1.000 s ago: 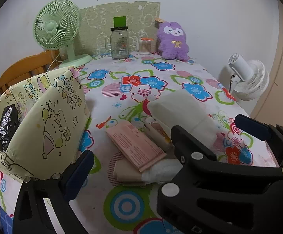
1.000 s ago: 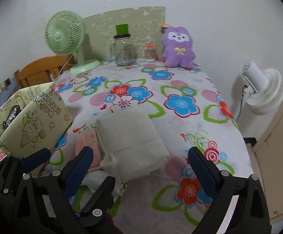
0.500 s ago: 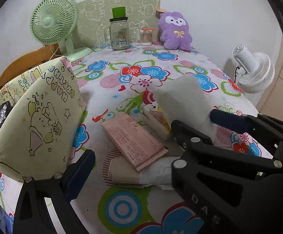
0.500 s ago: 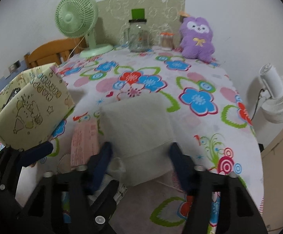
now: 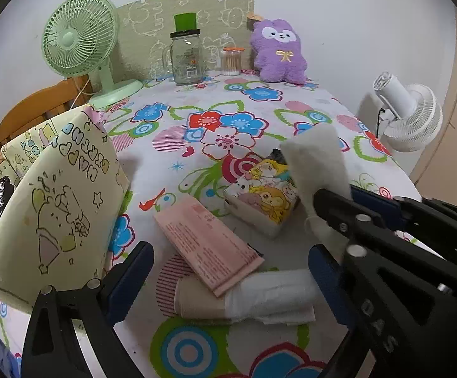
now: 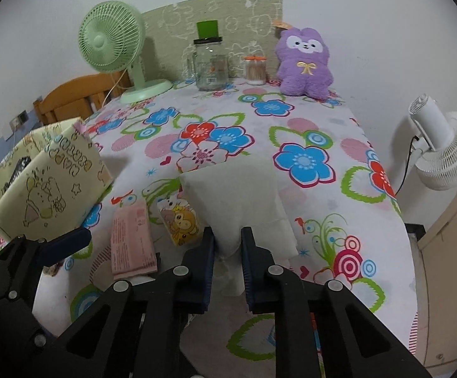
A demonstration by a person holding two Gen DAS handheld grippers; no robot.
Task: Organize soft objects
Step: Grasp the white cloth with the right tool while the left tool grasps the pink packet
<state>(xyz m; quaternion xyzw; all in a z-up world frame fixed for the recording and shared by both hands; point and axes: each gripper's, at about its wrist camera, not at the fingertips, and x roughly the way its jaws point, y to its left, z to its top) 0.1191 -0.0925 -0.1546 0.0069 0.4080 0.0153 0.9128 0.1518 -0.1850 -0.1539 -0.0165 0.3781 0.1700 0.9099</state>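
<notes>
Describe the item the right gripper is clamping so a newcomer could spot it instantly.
On the flower-print tablecloth, look near the front edge, right of the cream cartoon-print storage box. The right gripper has just closed on a plain white soft pack, pinching its near end. Unlike the pink printed packet and cartoon-animal tissue pack beside it, it is unprinted.

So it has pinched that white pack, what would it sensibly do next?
Probably lift it and carry it left to the yellow fabric bin. The right gripper, jaws just closed, pinches the white pack, raised over the cartoon pack.
</notes>
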